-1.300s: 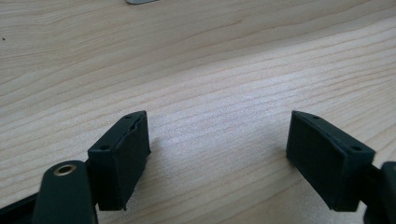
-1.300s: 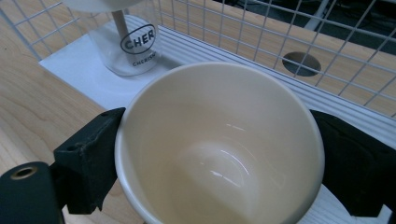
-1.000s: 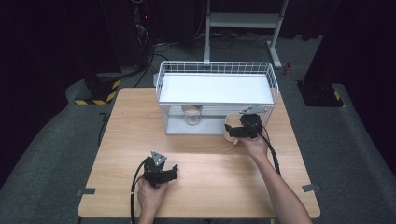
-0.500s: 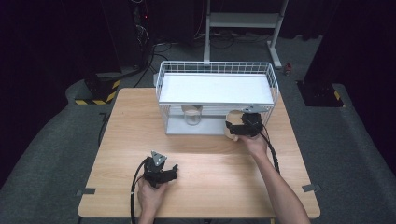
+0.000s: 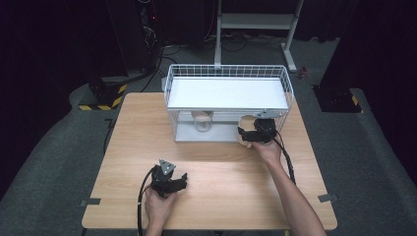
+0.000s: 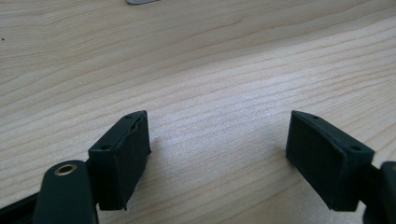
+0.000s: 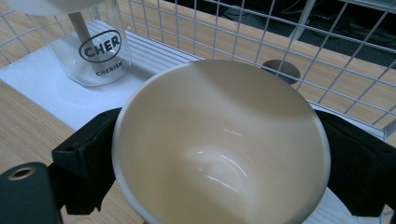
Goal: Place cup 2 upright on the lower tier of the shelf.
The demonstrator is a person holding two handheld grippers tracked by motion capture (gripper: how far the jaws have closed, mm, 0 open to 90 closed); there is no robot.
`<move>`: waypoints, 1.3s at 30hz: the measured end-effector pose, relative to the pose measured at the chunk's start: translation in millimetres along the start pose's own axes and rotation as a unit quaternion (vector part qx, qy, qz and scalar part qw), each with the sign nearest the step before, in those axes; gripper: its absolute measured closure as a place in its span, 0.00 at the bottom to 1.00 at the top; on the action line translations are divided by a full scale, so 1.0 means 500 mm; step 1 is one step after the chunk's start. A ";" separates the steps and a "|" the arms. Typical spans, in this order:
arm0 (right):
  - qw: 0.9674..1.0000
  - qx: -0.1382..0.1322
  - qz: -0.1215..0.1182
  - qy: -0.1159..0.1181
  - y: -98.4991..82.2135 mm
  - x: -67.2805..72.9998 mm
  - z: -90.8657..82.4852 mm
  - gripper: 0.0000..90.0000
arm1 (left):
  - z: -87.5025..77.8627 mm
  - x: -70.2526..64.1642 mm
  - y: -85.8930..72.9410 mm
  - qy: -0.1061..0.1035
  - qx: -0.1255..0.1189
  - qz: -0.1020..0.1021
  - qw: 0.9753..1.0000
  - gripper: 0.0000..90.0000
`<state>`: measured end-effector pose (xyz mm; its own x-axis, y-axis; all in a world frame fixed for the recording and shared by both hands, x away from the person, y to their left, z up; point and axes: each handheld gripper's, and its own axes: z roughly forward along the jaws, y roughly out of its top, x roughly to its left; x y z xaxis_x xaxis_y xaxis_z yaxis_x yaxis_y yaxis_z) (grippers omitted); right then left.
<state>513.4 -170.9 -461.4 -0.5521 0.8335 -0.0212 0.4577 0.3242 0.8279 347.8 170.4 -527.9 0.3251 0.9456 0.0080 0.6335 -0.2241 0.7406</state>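
From above, on the wooden table [image 5: 128, 147], the right gripper [image 5: 246, 135] sits at the front right corner of the white wire rack [image 5: 226, 73], with a cream cup [image 5: 244, 129] clamped between its jaws. The cup looks to be just at the rack's open lower level, though the angle makes it hard to tell whether it is inside yet. A clear glass [image 5: 202, 121] stands under the rack's white shelf, to the cup's left. The left gripper [image 5: 183, 178] rests low near the table's front edge.

Over to the left gripper view: the left gripper [image 6: 218, 154] has its jaws apart with bare wood between them, holding nothing.

Now the right gripper view: the right gripper [image 7: 219, 163] squeezes the cup [image 7: 219, 144] from both sides, its mouth tipped toward the camera. Beyond it stands the glass [image 7: 95, 46] on the rack's white base, wire mesh [image 7: 280, 42] behind.
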 end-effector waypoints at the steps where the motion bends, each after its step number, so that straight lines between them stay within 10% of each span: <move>1: 1.000 0.000 0.000 0.000 0.000 0.000 0.000 0.10 | 0.000 0.000 0.000 0.000 0.000 0.000 1.000 0.25; 39: 0.999 -0.033 0.040 0.013 0.004 -0.009 -0.056 0.09 | 0.000 0.000 0.000 0.000 -0.001 0.001 1.000 0.25</move>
<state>497.5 -186.4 -443.8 -0.5348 0.8428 0.0601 0.4544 0.2269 0.8614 347.8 170.4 -527.8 0.3264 0.9452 0.0101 0.6312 -0.2259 0.7420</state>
